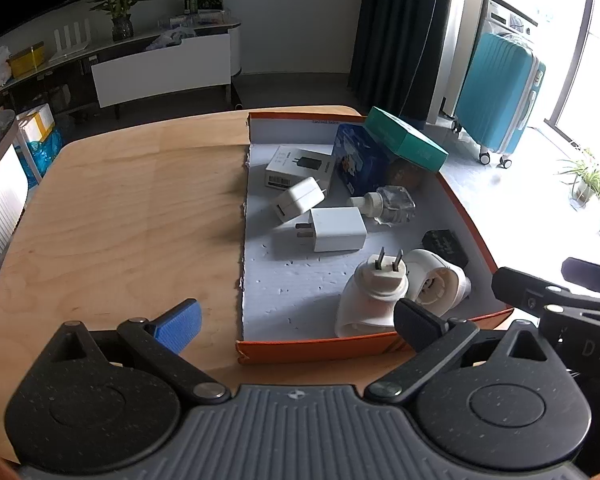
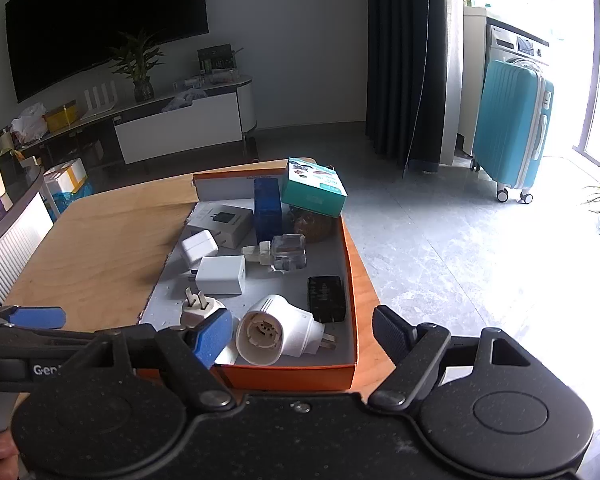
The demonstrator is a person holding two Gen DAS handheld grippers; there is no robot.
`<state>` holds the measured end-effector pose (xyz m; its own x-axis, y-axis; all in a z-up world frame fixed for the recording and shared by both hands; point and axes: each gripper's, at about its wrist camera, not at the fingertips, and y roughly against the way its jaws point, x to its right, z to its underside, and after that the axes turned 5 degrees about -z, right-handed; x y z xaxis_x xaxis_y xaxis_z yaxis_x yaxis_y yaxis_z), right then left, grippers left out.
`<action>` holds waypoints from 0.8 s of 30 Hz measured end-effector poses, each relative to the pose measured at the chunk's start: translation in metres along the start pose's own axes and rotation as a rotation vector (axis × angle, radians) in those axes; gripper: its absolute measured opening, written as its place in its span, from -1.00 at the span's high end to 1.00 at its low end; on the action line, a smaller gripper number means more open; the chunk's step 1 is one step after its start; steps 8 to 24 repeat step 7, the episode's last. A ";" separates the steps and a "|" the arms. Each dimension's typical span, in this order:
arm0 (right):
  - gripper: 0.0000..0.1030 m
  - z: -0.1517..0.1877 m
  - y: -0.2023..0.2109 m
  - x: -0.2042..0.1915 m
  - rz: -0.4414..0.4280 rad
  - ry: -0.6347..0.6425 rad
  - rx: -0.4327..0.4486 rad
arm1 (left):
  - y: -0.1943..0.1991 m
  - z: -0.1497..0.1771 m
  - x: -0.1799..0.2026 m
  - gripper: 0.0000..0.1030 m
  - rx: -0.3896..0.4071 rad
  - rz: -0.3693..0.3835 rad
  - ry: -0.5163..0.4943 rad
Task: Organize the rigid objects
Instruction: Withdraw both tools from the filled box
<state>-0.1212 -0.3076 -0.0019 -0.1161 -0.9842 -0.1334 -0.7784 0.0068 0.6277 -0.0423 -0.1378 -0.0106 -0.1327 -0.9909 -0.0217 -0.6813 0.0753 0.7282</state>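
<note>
Ahead of left gripper (image 1: 296,326), orange box (image 1: 464,216) (jaws apart)

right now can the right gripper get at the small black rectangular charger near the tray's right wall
Probably yes. The right gripper is open at the tray's near end, and the black charger lies flat with nothing on it; only the white socket adapter crowds its left side.

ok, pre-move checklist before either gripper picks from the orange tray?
1. Left gripper open, empty: ok.
2. Right gripper open, empty: ok.
3. Orange tray fully on the table: ok.
4. Nearest white plug adapter reachable, prongs up: ok.
5. Teal box seated stably: not ok, it sits tilted across the far corner.
6. Grippers clear of each other: cannot tell, they look close.
</note>
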 end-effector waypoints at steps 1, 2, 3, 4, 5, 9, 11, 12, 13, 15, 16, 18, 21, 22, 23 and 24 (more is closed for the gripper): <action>-0.77 0.000 0.000 0.000 -0.001 0.000 0.000 | 0.000 0.000 0.000 -1.00 0.005 0.000 -0.002; -0.77 0.000 0.000 0.000 -0.001 0.001 0.000 | 0.000 0.000 0.000 -1.00 0.005 -0.001 -0.003; -0.77 0.000 0.000 -0.001 -0.001 0.002 0.000 | 0.000 0.000 -0.001 -1.00 0.005 -0.002 -0.001; -0.77 0.000 -0.001 -0.001 0.000 0.002 -0.001 | 0.000 0.000 -0.001 -1.00 0.005 -0.002 0.003; -0.77 0.000 -0.001 -0.002 0.001 0.004 -0.001 | 0.000 0.000 -0.002 -1.00 0.004 -0.003 0.006; -0.77 0.001 -0.001 -0.002 0.003 0.007 -0.001 | -0.001 0.000 -0.001 -1.00 0.000 -0.003 0.002; -0.77 0.001 -0.001 -0.002 0.003 0.007 -0.001 | -0.001 0.000 -0.001 -1.00 0.000 -0.003 0.002; -0.77 0.001 -0.001 -0.002 0.003 0.007 -0.001 | -0.001 0.000 -0.001 -1.00 0.000 -0.003 0.002; -0.77 0.001 -0.001 -0.002 0.003 0.007 -0.001 | -0.001 0.000 -0.001 -1.00 0.000 -0.003 0.002; -0.77 0.001 -0.001 -0.002 0.003 0.007 -0.001 | -0.001 0.000 -0.001 -1.00 0.000 -0.003 0.002; -0.77 0.001 -0.001 -0.002 0.003 0.007 -0.001 | -0.001 0.000 -0.001 -1.00 0.000 -0.003 0.002; -0.77 0.001 -0.001 -0.002 0.003 0.007 -0.001 | -0.001 0.000 -0.001 -1.00 0.000 -0.003 0.002; -0.77 0.001 -0.001 -0.002 0.003 0.007 -0.001 | -0.001 0.000 -0.001 -1.00 0.000 -0.003 0.002; -0.77 0.001 -0.001 -0.002 0.003 0.007 -0.001 | -0.001 0.000 -0.001 -1.00 0.000 -0.003 0.002; -0.77 0.001 -0.001 -0.002 0.003 0.007 -0.001 | -0.001 0.000 -0.001 -1.00 0.000 -0.003 0.002; -0.77 0.001 -0.001 -0.002 0.003 0.007 -0.001 | -0.001 0.000 -0.001 -1.00 0.000 -0.003 0.002</action>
